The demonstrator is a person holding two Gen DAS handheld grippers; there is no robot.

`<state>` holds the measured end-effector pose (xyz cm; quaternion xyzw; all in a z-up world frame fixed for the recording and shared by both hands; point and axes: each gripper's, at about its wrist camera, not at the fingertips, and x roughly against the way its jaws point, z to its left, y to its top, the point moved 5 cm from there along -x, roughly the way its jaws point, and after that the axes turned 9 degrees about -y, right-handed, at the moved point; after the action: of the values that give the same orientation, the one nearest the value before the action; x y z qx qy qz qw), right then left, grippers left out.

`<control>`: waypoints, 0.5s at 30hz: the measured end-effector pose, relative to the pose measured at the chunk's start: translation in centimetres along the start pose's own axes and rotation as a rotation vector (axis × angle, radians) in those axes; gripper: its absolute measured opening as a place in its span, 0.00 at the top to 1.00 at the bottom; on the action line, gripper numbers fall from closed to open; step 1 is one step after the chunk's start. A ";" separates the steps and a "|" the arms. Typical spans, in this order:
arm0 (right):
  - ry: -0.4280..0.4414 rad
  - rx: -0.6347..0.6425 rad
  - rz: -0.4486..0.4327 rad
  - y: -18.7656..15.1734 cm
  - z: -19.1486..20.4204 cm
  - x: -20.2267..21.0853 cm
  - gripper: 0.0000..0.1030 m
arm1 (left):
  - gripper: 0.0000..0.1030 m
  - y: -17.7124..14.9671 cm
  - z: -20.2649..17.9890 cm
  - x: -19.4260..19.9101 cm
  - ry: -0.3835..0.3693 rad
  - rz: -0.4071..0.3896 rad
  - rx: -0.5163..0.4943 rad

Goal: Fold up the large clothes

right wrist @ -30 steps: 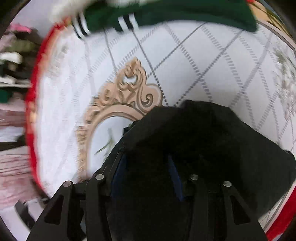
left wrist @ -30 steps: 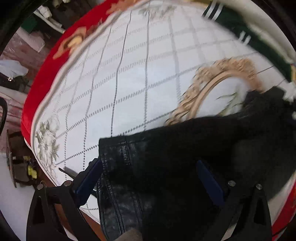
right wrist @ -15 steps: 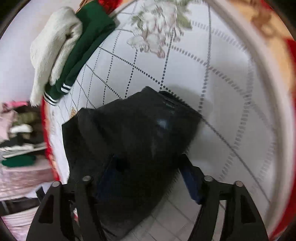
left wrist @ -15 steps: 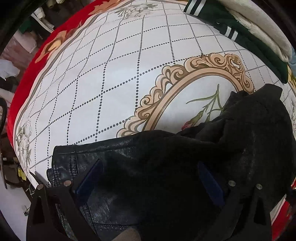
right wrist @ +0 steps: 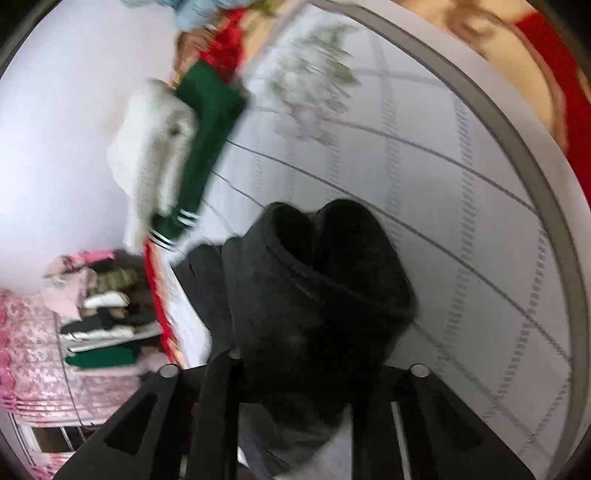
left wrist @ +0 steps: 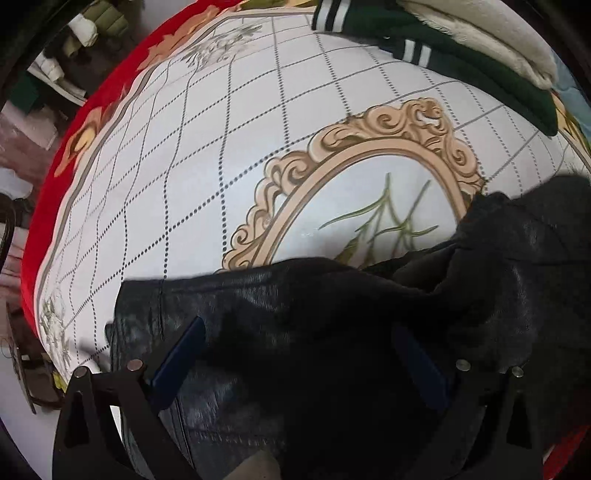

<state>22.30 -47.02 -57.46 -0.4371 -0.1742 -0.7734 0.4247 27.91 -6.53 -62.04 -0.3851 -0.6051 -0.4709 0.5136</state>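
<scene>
A black leather-look jacket (left wrist: 295,332) lies crumpled on the white patterned bed cover (left wrist: 221,147), at its near edge. My left gripper (left wrist: 303,350) stands wide open with the jacket's hem lying between and over its blue pads (left wrist: 177,354). In the right wrist view the jacket's black hood or cuff (right wrist: 325,280) bulges up between the fingers of my right gripper (right wrist: 314,373). Those fingers look closed in on the cloth; the pads are hidden by it.
A folded green garment with white stripes (left wrist: 461,62) and a cream fleece (left wrist: 491,33) lie at the bed's far edge. The bed has a red border (left wrist: 55,177). Shelves of folded clothes (right wrist: 99,328) stand beyond the bed.
My right gripper has swung and rolled, and its jaws have closed in on the jacket's black cloth. My left gripper has shifted slightly and stays open over the hem.
</scene>
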 end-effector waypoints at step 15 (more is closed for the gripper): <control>0.231 -0.048 0.089 -0.7 0.2 -9.4 0.78 | 0.00 -1.4 -3.3 -0.7 0.032 -0.007 -0.053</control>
<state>24.22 -41.71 -65.07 -0.3625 -0.0862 -0.8029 0.4653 27.60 -10.05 -62.92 -0.3890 -0.5855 -0.4945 0.5111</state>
